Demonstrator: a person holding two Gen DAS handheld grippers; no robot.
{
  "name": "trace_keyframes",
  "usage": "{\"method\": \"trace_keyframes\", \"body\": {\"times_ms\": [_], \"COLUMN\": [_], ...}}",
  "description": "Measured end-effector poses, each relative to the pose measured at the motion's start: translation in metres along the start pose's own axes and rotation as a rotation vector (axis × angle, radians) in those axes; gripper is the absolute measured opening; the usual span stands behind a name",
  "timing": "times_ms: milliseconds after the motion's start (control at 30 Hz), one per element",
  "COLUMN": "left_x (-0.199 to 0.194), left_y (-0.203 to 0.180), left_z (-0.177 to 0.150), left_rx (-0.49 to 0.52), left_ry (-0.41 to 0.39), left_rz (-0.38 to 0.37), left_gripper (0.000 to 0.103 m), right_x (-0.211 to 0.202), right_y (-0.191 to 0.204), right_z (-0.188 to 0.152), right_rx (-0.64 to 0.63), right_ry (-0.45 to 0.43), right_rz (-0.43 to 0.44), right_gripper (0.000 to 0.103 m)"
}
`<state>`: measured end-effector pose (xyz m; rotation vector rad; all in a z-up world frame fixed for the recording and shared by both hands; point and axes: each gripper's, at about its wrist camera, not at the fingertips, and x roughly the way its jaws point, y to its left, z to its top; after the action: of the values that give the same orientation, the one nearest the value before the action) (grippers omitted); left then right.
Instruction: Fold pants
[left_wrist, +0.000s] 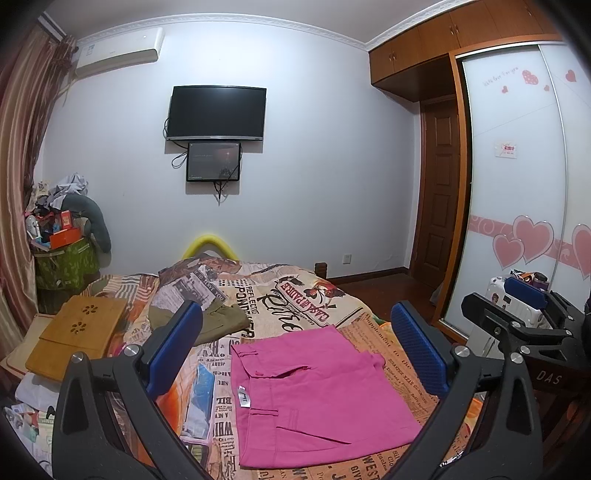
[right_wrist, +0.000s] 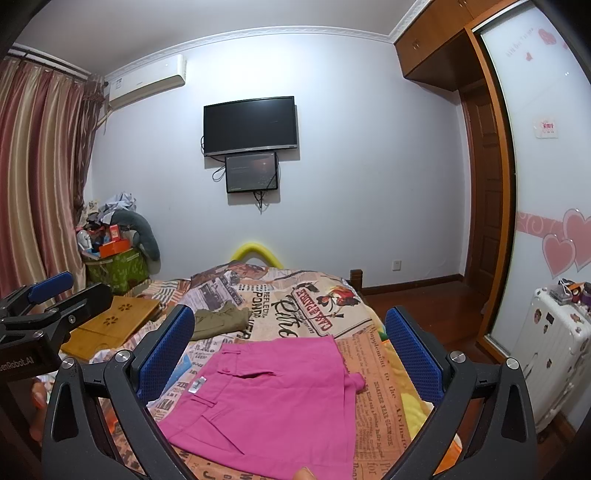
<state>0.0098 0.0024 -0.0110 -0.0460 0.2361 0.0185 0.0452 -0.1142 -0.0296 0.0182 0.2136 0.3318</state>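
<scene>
Folded pink pants (left_wrist: 314, 398) lie flat on the newspaper-print bedspread (left_wrist: 295, 291), waistband and white label to the left; they appear again in the right wrist view (right_wrist: 273, 398). My left gripper (left_wrist: 299, 347) hovers above them, open, blue pads wide apart and nothing between them. My right gripper (right_wrist: 291, 350) is also open and held over the pants. In the left wrist view the right gripper (left_wrist: 517, 306) shows at the right edge; in the right wrist view the left gripper (right_wrist: 48, 295) shows at the left edge. A fingertip (right_wrist: 304, 473) peeks in at the bottom.
Olive-green clothing (left_wrist: 221, 321) lies crumpled further up the bed. A bamboo lap tray (left_wrist: 77, 332) and a plastic packet (left_wrist: 199, 402) sit to the left. A white suitcase (right_wrist: 554, 354) stands right of the bed by the wardrobe. A cluttered green bin (left_wrist: 62, 258) fills the left corner.
</scene>
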Motion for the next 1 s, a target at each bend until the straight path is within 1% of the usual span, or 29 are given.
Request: {"method": "trace_keyframes", "body": {"times_ms": [1000], "left_x": [0.0042], "left_y": [0.0011], "left_z": [-0.0014], "left_rx": [-0.004], "left_ry": [0.005], "left_rz": [0.012], "left_gripper": [0.103], "right_x": [-0.0001], "right_y": [0.0006], "right_z": [0.0054], "right_rx": [-0.014], "right_ry": [0.001], "right_rz": [0.010], "right_gripper": [0.103]}}
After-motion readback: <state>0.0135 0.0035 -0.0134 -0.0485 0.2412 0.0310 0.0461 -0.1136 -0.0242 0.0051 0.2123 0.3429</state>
